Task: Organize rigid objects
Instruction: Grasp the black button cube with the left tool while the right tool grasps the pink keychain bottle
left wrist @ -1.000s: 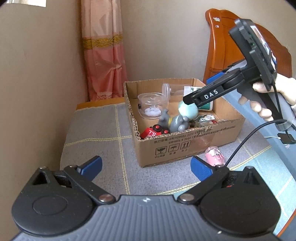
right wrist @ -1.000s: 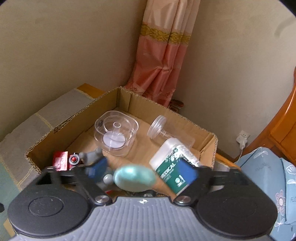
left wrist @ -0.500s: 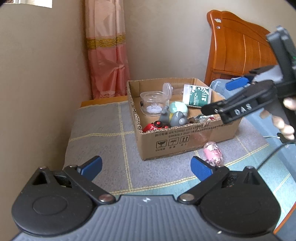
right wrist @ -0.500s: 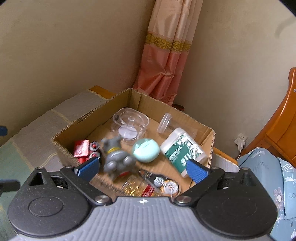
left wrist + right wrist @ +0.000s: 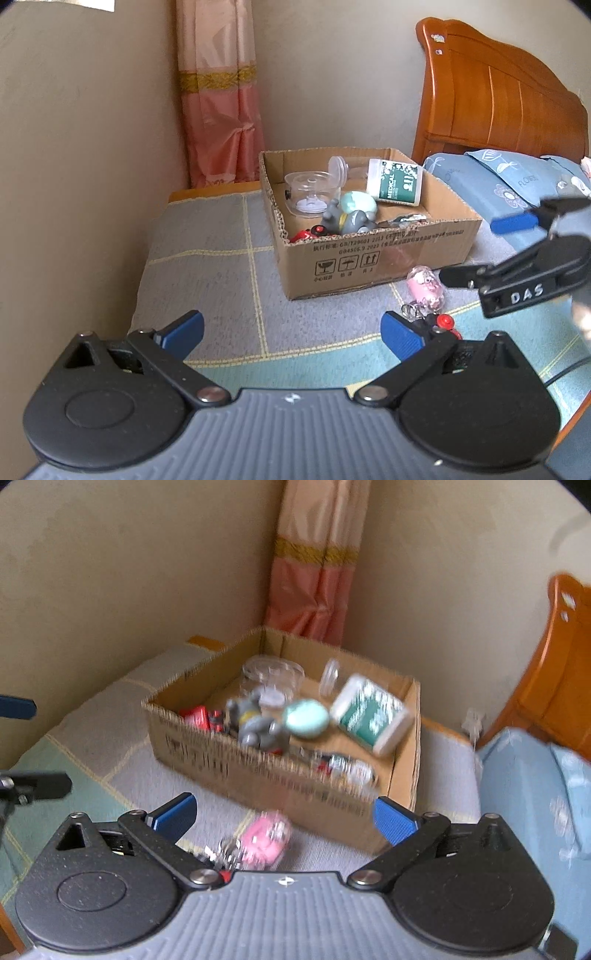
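Observation:
A cardboard box [image 5: 373,254] [image 5: 277,775] stands on the bed. In it lie a mint egg-shaped case [image 5: 358,202] [image 5: 306,718], a grey toy [image 5: 347,219] [image 5: 258,727], a green and white bottle [image 5: 395,181] [image 5: 371,714], a clear container [image 5: 310,192] and a red toy [image 5: 306,234]. A pink keychain toy [image 5: 424,286] [image 5: 264,840] lies on the cover in front of the box. My left gripper [image 5: 291,332] is open and empty, short of the box. My right gripper [image 5: 282,814] [image 5: 480,249] is open and empty, above the pink toy.
A small red and black thing [image 5: 441,325] lies by my left gripper's right finger. A wall runs along the left. A pink curtain [image 5: 221,96] hangs in the corner. A wooden headboard [image 5: 498,99] and blue pillows [image 5: 498,184] lie to the right.
My right gripper has opened and let the mint case drop into the box, then drawn back out and down toward the front of the box. My left gripper has pulled back a little.

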Available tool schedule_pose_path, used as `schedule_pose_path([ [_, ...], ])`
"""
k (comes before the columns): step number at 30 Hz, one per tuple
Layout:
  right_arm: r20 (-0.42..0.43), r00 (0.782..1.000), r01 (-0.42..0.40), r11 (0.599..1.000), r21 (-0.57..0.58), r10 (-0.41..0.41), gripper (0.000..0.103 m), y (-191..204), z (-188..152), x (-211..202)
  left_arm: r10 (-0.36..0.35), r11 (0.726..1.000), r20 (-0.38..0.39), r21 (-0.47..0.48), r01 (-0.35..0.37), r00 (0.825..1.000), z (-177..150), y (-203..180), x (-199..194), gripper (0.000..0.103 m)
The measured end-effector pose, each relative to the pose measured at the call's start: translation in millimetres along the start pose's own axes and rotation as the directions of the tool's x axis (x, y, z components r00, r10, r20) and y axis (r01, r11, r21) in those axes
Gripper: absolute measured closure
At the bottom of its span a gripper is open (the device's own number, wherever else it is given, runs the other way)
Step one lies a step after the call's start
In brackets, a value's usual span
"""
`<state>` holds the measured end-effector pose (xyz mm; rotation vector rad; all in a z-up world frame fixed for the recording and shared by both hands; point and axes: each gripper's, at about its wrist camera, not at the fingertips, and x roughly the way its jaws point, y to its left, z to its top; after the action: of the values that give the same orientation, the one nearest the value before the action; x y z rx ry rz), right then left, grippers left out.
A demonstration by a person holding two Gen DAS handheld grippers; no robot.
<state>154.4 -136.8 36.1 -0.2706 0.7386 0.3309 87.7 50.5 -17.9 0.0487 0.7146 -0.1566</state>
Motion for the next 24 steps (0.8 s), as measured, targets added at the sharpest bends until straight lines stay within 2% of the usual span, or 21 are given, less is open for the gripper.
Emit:
schedule_pose_path([
  [5, -0.063, 0.997, 0.042, 0.995, 0.093, -0.036, 0.000, -5.1, -18.1, 22.2, 0.005, 1.000, -0.010, 0.002, -0.005, 1.000, -4.3, 1.7, 0.7, 0.002],
  [9, -0.099, 0.995, 0.047, 0.988, 0.145, -0.033, 0.000, -7.8, -26.3, 38.8, 0.002, 1.000, -0.033, -0.008, -0.003, 0.999, -6.3, 3.3, 5.8, 0.002],
  [19, -0.137, 0.990, 0.069, 0.978, 0.195, -0.043, 0.000, -10.3, -27.1, 74.4, -0.014, 1.000, -0.081, 0.016, 0.016, 0.997, -12.0, -7.0, 20.1, 0.002],
  [24, -0.139, 0.989, 0.080, 0.977, 0.196, -0.053, 0.000, -20.1, -34.4, 75.4, -0.038, 0.999, -0.093, 0.035, 0.042, 0.995, -11.0, -17.2, 26.7, 0.002],
])
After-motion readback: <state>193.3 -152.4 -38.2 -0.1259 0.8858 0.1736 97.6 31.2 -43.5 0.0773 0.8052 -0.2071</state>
